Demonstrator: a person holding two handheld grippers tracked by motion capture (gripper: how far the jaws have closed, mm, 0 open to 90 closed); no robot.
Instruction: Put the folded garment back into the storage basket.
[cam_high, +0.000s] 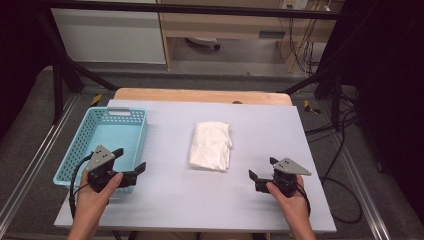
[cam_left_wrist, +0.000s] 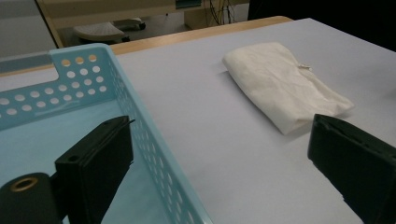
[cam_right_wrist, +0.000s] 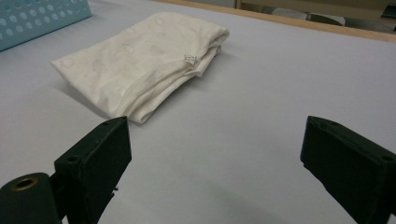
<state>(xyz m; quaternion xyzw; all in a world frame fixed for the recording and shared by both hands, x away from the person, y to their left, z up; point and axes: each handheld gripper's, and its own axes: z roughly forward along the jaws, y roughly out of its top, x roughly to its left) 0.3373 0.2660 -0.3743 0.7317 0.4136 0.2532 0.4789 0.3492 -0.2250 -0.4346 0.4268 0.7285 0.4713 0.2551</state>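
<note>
A folded white cloth lies in the middle of the pale grey table. A light blue perforated basket stands at the table's left. My left gripper hovers at the basket's near right corner, jaws wide apart with nothing between them. In the left gripper view the basket wall runs between the jaws and the cloth lies ahead to the right. My right gripper rests at the near right of the table, open and empty. In the right gripper view the cloth lies ahead to the left.
The basket is empty inside. A wooden table edge shows behind the grey surface. Black frame bars and cables run along the right side on the floor. Bare grey surface lies between the two grippers.
</note>
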